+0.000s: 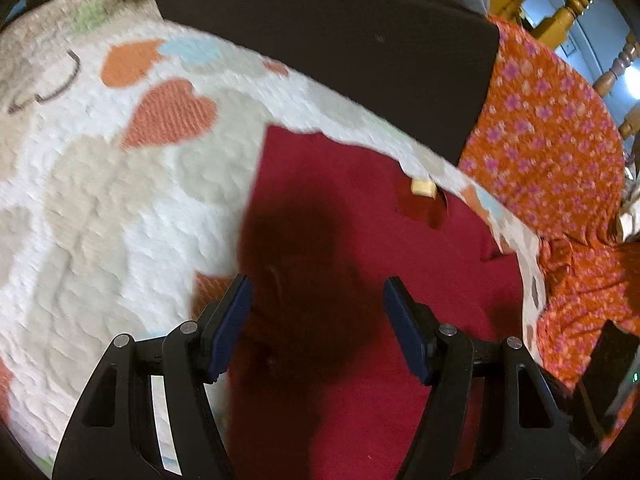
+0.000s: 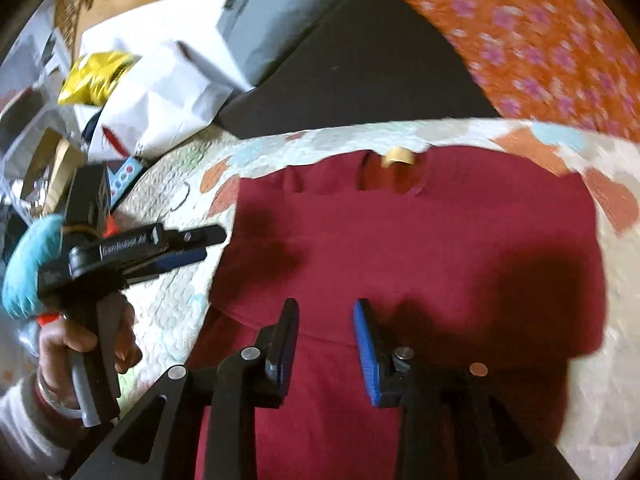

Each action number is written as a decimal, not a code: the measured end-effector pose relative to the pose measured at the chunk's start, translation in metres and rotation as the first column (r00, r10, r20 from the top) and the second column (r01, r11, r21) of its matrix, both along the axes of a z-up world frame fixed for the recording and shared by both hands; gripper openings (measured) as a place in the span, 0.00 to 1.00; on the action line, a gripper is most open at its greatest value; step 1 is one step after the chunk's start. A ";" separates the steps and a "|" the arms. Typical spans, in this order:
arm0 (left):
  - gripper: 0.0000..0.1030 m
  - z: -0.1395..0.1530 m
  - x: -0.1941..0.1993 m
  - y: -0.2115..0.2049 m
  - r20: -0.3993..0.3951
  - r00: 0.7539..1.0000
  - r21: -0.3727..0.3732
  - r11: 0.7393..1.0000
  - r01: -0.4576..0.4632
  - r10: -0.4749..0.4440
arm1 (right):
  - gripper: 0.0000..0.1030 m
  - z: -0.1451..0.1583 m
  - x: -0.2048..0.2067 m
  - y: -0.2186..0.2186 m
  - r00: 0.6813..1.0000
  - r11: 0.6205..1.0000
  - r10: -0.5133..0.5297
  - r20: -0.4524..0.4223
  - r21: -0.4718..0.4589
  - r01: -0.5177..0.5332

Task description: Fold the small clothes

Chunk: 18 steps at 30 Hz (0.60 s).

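Note:
A dark red small garment (image 1: 360,240) lies flat on a white quilted blanket with heart shapes (image 1: 120,184); its neck opening with a tan label (image 1: 423,188) points away. My left gripper (image 1: 318,292) is open and empty above the garment's left side. In the right wrist view the garment (image 2: 420,248) fills the middle, one side folded over, label (image 2: 398,157) at the far edge. My right gripper (image 2: 326,312) is open, empty, over its near part. The left gripper (image 2: 188,246) shows at the left, over the blanket (image 2: 168,312).
An orange floral cloth (image 1: 540,136) lies to the right, also in the right wrist view (image 2: 540,40). A dark surface (image 1: 340,48) lies beyond the blanket. White papers and a gold bag (image 2: 96,78) pile at the far left. Wooden furniture (image 1: 576,4) stands behind.

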State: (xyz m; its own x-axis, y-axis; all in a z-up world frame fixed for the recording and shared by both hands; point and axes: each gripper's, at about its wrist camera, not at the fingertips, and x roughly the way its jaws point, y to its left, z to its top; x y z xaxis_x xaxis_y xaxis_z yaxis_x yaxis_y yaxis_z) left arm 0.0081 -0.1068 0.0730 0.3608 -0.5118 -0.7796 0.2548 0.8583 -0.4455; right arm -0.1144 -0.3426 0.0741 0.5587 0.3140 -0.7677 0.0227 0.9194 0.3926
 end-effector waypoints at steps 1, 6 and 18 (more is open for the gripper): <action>0.66 -0.003 -0.001 -0.002 -0.008 1.000 0.013 1.000 0.006 -0.006 | 0.26 -0.002 -0.003 -0.010 1.000 1.000 -0.022 -0.007 0.018 0.022; 0.61 -0.018 0.000 -0.006 -0.026 1.000 0.036 0.999 -0.002 0.003 | 0.27 -0.002 -0.022 -0.039 0.995 0.993 -0.100 -0.010 0.062 0.100; 0.11 0.053 -0.012 -0.024 0.271 0.957 0.047 0.995 0.093 -0.102 | 0.27 0.014 -0.023 -0.066 0.981 0.980 -0.194 0.021 0.036 0.193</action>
State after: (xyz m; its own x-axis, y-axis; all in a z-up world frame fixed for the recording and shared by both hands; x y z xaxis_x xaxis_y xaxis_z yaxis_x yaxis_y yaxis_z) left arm -0.0038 -0.1311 0.1260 0.5121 -0.5304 -0.6756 0.4457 0.8365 -0.3189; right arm -0.1377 -0.4086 0.0879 0.6297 0.2232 -0.7441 0.1894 0.8849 0.4256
